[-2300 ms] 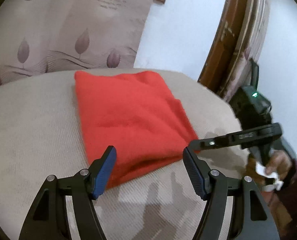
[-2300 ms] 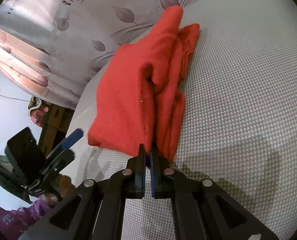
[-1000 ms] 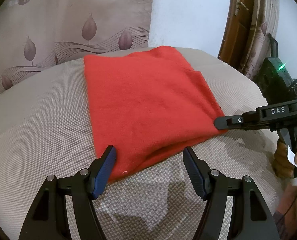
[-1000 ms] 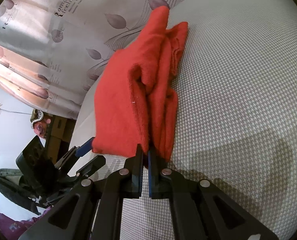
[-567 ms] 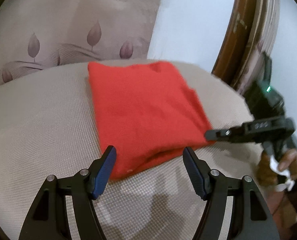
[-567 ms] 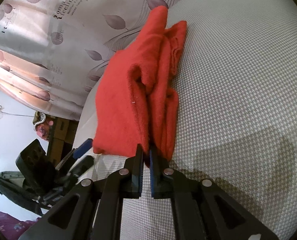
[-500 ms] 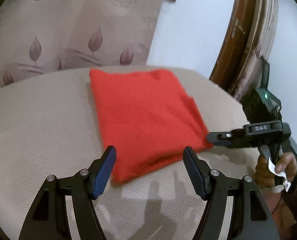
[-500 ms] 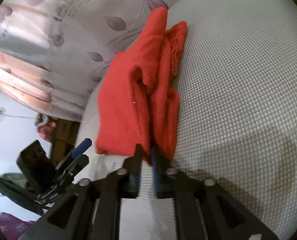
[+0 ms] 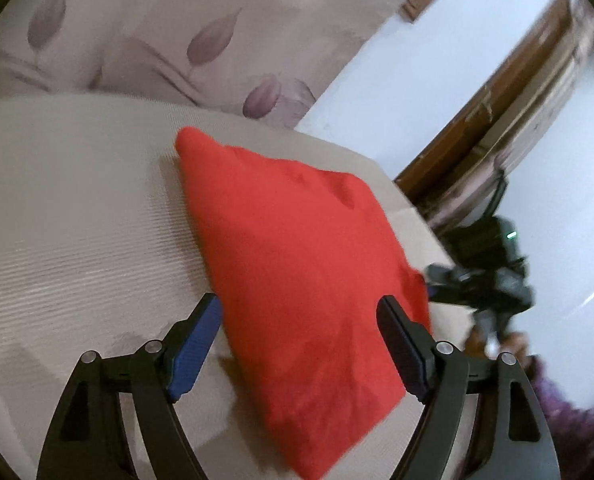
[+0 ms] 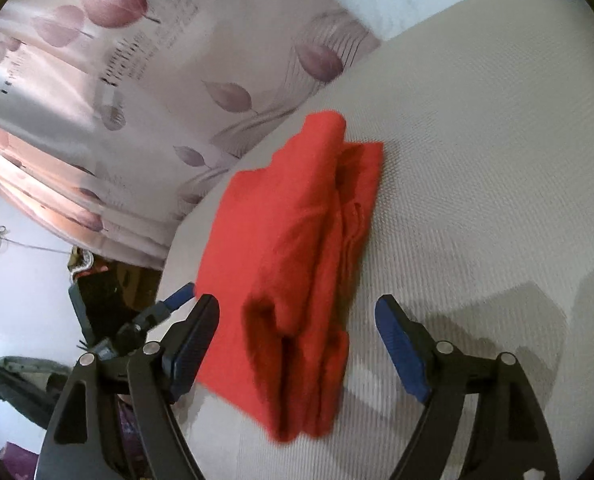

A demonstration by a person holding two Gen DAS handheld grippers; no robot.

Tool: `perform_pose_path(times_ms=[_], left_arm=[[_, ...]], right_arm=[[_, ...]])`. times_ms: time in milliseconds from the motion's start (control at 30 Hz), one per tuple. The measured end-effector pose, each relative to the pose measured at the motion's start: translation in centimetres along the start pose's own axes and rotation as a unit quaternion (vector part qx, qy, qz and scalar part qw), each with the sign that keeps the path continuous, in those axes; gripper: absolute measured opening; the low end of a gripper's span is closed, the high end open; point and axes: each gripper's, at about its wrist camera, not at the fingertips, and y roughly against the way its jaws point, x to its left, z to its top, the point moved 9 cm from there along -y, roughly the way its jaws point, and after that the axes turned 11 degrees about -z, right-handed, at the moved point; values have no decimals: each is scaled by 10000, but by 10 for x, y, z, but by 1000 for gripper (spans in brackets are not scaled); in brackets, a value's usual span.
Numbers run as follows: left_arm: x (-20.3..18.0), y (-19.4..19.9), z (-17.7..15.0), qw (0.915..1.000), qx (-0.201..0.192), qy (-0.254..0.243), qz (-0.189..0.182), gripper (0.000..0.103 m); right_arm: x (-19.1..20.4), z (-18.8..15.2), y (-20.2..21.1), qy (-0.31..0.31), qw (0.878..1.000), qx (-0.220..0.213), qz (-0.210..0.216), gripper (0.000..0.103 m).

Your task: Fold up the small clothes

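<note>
A folded red cloth [image 9: 301,280] lies on the beige woven surface [image 9: 77,216]. My left gripper [image 9: 299,344] is open, its fingers standing either side of the cloth's near end. In the right wrist view the cloth [image 10: 293,264] shows several stacked folds along its open edge. My right gripper [image 10: 297,344] is open and holds nothing, with the cloth's near end lying between its fingers. The right gripper shows in the left wrist view [image 9: 477,280] beyond the cloth's right edge. The left gripper shows in the right wrist view [image 10: 153,312] at the cloth's left side.
A curtain with purple leaf prints [image 10: 177,80] hangs behind the surface. A white wall and brown wooden door frame [image 9: 477,128] stand at the right. The surface's rounded edge [image 10: 173,248] drops off past the cloth's left side. Dark clutter [image 10: 13,384] lies below.
My right gripper has opened and let go of the red cloth, which it was pinching at the edge. The left gripper has moved closer over the cloth's near end.
</note>
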Motion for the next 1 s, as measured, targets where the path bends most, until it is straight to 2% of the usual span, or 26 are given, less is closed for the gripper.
perform_pose_path(times_ms=[167, 300, 433, 500, 567, 633, 733, 767, 833, 867, 900, 1000], left_arm=[[20, -13, 11, 9976, 191, 408, -524, 80], [37, -25, 20, 9909, 313, 801, -1035, 80], [33, -33, 32, 9884, 357, 651, -1328, 80], [32, -39, 34, 9895, 430, 496, -1284, 80], [31, -46, 32, 9927, 571, 235, -1034, 80], [27, -53, 25, 9950, 727, -45, -679, 80], [27, -54, 23, 9963, 687, -57, -509, 80], [28, -54, 23, 9968, 640, -33, -471, 75], [32, -55, 23, 9975, 602, -4, -375, 63], [34, -55, 23, 9977, 591, 11, -328, 56], [34, -55, 23, 9979, 580, 3, -281, 51], [31, -54, 23, 9984, 524, -194, -47, 45]], right_arm=[[1, 14, -27, 109, 9998, 170, 10, 79], [12, 25, -43, 305, 9987, 369, 150, 79], [19, 36, -52, 446, 9977, 377, 357, 80], [20, 38, -53, 468, 9973, 368, 419, 81], [24, 39, -57, 572, 9969, 317, 437, 81], [30, 36, -62, 753, 9965, 268, 245, 82], [42, 29, -68, 875, 9956, 277, 199, 82], [44, 28, -70, 907, 9954, 272, 155, 82], [46, 27, -72, 924, 9953, 266, 136, 72], [46, 26, -74, 904, 9954, 286, 122, 53], [44, 25, -77, 850, 9955, 394, 125, 48], [45, 25, -79, 771, 9962, 388, 117, 43]])
